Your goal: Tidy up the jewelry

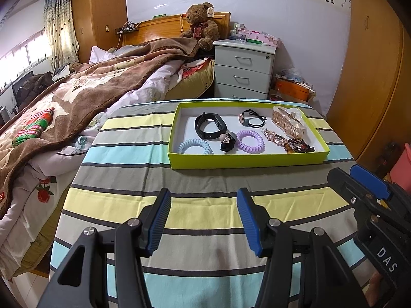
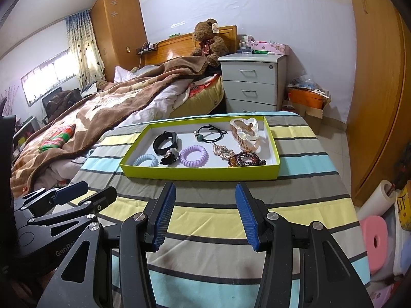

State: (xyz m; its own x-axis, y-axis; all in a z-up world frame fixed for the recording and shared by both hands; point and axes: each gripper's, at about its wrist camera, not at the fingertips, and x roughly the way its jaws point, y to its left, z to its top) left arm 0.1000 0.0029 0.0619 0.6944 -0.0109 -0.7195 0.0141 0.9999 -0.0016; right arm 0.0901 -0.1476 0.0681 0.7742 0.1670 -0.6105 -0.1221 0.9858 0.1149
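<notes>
Blue-padded fingers (image 1: pixel 160 220) of the left gripper (image 1: pixel 204 220) stand wide apart with nothing between them, level above the striped cloth (image 1: pixel 123 154). The right gripper (image 2: pixel 205 214) is likewise spread and empty, just beside it. Ahead, well apart from both, the green tray (image 2: pixel 200 173) holds the jewelry: black band (image 2: pixel 165 142), blue coil (image 2: pixel 146 159), purple coil (image 2: pixel 193 156), beaded bracelets (image 2: pixel 246 158), partly tangled and hard to separate. Both gripper bodies are cut off below.
</notes>
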